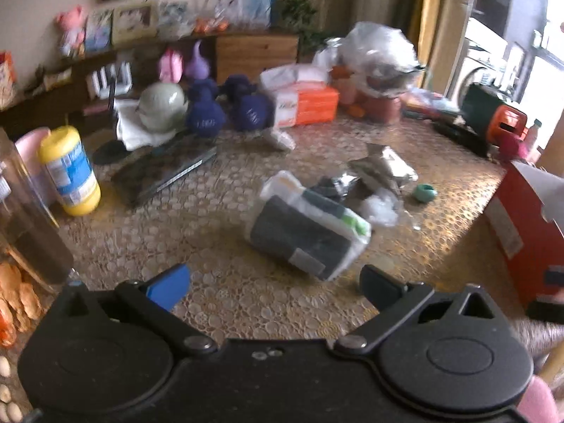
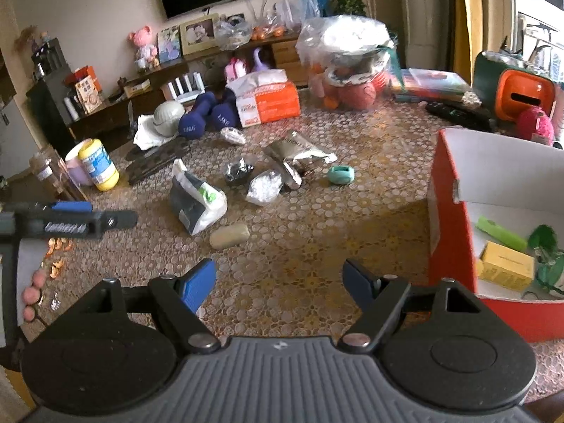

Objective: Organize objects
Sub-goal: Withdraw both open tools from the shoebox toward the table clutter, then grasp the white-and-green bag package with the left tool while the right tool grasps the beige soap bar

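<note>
so this tidy-up looks maybe a third of the way in, judging by the red cardboard box with the white inside (image 2: 454,232) at the right edge of the worktop (image 2: 373,190). already in the box: one lime green stick-shaped thing (image 2: 500,234), one small yellow carton (image 2: 507,268) and some green-and-clear bits (image 2: 546,257) i can't tell apart well enough to count.

still loose around the middle of the worktop, well apart from the box:
- one clear plastic pouch with a dark grey pad inside (image 1: 310,229), nearest the left tongs
- one beige putty-like lump (image 2: 230,235) just beside that pouch
- one crinkled silver foil packet (image 2: 299,151)
- one small dark crumpled wrapper (image 2: 239,172)
- one clear crumpled plastic ball (image 2: 264,188)
- one teal rubbery ring (image 2: 340,175)

along the far edge there's more that may or may not count: two navy blue dumbbells (image 2: 208,116), one orange-and-white tissue pack (image 2: 271,104), one yellow tub with a blue label (image 2: 98,165) over at the left edge.

left tongs (image 1: 275,287) are spread wide with nothing in them, hovering in front of the pouch. right tongs (image 2: 278,282) are also open and empty, over bare worktop. so at least six loose bits left to box up, i'd say.
</note>
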{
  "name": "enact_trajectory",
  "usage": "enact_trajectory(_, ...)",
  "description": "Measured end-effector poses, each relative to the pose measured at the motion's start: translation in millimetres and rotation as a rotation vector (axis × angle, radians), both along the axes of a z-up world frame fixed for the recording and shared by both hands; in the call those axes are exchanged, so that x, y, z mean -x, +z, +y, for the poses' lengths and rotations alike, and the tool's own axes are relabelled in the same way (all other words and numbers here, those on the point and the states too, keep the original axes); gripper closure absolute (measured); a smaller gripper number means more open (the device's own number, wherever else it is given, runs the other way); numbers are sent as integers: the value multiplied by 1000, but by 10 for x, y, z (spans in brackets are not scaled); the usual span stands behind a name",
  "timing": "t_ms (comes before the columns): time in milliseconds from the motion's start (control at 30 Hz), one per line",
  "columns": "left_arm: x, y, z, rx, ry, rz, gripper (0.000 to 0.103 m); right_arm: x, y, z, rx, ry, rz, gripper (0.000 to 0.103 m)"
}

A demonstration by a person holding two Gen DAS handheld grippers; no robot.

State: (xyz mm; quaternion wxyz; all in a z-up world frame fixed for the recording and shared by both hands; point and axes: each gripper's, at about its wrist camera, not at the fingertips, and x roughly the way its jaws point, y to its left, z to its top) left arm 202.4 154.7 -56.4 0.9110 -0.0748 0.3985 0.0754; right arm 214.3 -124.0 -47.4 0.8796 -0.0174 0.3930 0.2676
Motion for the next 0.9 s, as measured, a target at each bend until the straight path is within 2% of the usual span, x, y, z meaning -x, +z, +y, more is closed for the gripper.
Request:
enact_trajectory(133,-187,-71,82,40,13,49,0,-88,-124,151,20,26,20,24)
enact_trajectory(267,-424,-84,103,43,38,89,0,-172,-236,301,53,59,22,24)
enact_trajectory(533,-889,-148,157,122,113,131,1,-330,-442,602,105,131,10,24)
enact_trajectory(700,-1120,-222,96,93,152,183,1,-402,-605,771,139,173,11,24)
enact_trajectory(900,-1324,-303,45,161,161,225,1,-530,-771,937,180,185,27,24)
